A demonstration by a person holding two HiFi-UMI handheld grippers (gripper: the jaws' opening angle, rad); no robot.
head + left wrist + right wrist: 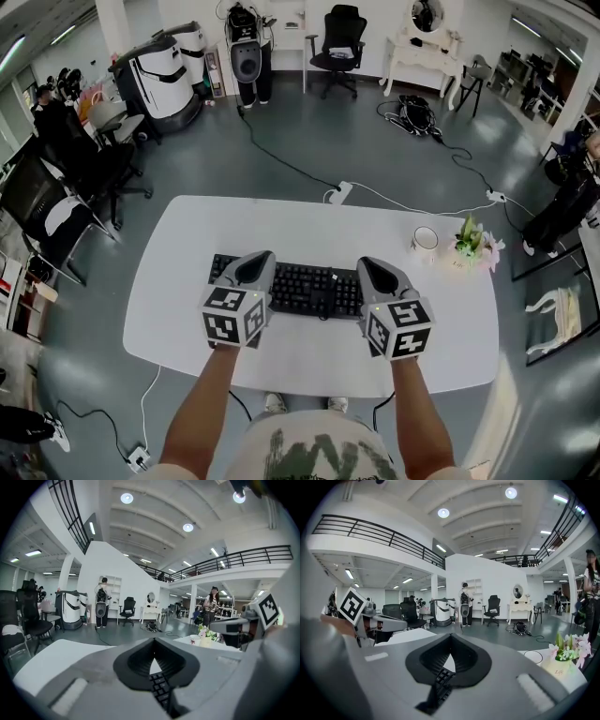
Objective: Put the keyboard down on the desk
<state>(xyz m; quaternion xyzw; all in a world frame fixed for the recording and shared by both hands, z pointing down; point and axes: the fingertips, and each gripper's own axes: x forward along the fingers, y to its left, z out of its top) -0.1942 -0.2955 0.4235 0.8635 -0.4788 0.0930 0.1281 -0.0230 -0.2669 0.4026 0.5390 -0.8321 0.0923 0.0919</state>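
A black keyboard (309,289) lies lengthwise across the white desk (281,225), right in front of me. My left gripper (255,269) is at its left end and my right gripper (377,272) at its right end. In the left gripper view the jaws of the left gripper (153,641) meet at their tips, with the keyboard's keys (159,686) showing in the gap below. The right gripper view shows the right gripper (451,637) standing the same way over the keys (442,679). Each gripper is shut on an end of the keyboard. Whether the keyboard rests on the desk I cannot tell.
A white cup (425,241) and a small pot of flowers (473,246) stand at the desk's far right. Cables and a power strip (339,193) lie on the floor beyond the desk. Office chairs and machines stand around the room, with people farther back.
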